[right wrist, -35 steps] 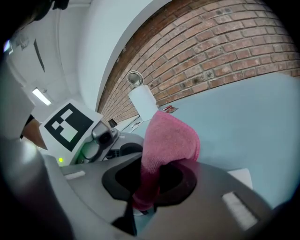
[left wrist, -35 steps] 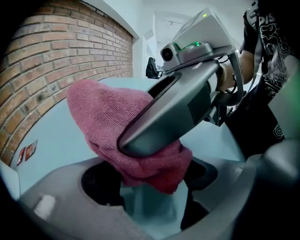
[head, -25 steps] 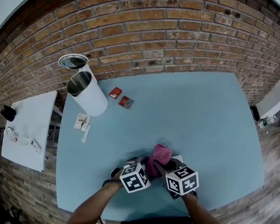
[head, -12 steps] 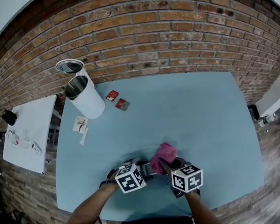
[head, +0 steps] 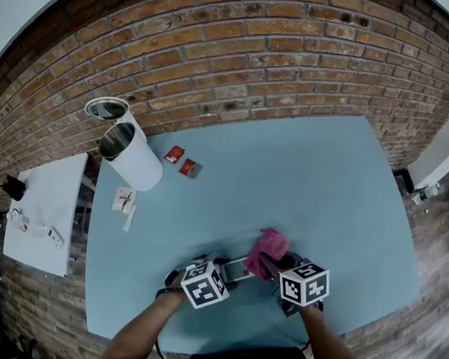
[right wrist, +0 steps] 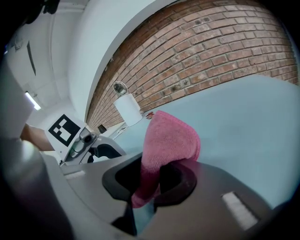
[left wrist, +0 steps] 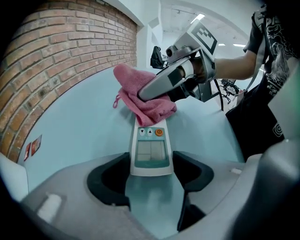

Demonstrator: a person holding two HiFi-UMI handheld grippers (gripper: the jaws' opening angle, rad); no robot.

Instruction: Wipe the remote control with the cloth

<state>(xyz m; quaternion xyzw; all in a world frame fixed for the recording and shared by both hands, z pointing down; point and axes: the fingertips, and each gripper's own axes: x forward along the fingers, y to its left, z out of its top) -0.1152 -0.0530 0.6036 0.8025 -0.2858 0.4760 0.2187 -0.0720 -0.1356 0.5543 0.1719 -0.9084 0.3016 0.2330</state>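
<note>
At the front edge of the table (head: 308,177) the left gripper (left wrist: 151,172) has just been closing and now pinches the remote (left wrist: 151,152) — best held firm while the right gripper (right wrist: 152,180), clamped on the cloth (right wrist: 171,138), strokes lengthwise.

The head camera looks steeply down on the blue table (head: 323,176) by the brick wall (head: 278,65). Cameras on the left gripper (left wrist: 150,180) and right gripper (right wrist: 152,183) sit low and close, each seeing the other; all share the pink cloth (left wrist: 140,96).

On the pale blue desk (head: 324,191), the left gripper (head: 212,270) has the remote control (head: 235,271) between its jaws, which have just been closing. The right gripper (head: 279,266) holds a pink cloth (head: 265,248) over the remote's other end. Far off by the brick wall (head: 278,65) stand a white canister (head: 132,155) and two red packets (head: 182,161).
</note>
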